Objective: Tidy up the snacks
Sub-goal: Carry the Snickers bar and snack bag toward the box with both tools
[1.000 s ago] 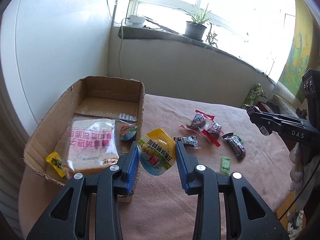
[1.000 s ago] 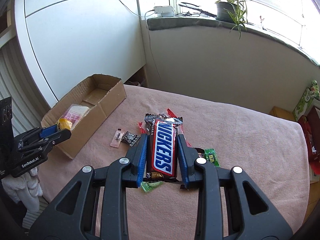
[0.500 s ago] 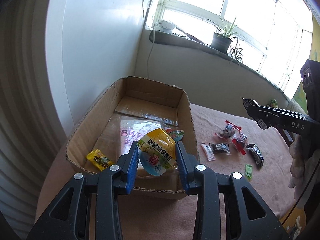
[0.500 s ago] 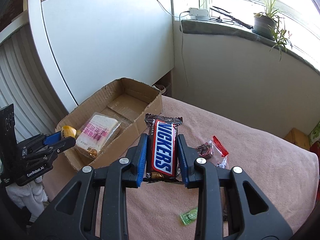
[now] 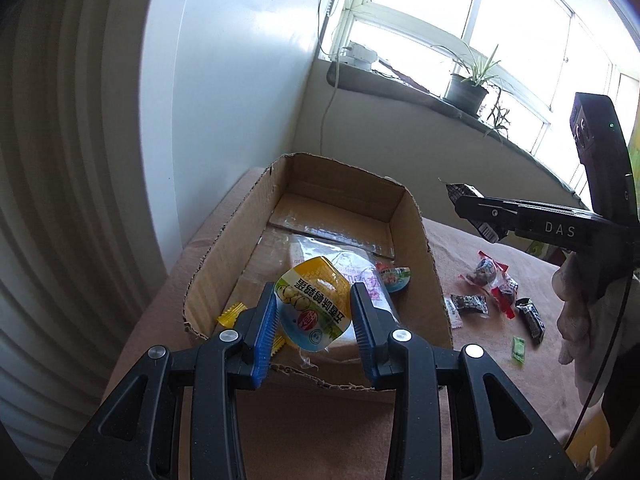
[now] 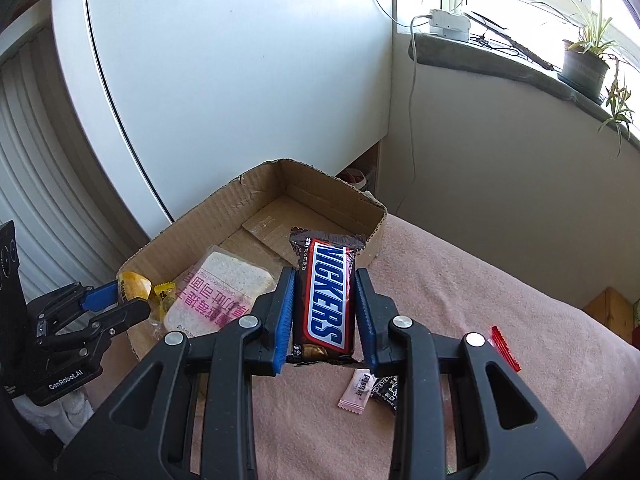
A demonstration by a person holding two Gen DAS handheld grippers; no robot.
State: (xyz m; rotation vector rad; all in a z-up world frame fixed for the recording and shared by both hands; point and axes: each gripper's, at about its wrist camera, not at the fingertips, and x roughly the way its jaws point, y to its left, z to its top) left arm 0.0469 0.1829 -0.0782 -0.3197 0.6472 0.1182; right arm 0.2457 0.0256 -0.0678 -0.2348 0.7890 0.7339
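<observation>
Both claws have swung from the loose snacks to the cardboard box (image 5: 412, 216). I see its far half bare. My left claw (image 5: 314, 316) clamps a yellow-lidded cup (image 5: 312, 308) above the near wall; my right claw (image 6: 325, 308) clamps the brown Snickers bar (image 6: 326, 292) beside the right wall.

Daylight floods through the window (image 5: 460, 12), blown out to white glare. Both views are sharp centrally, strongly curved and perhaps slightly soft at the dark edges.
</observation>
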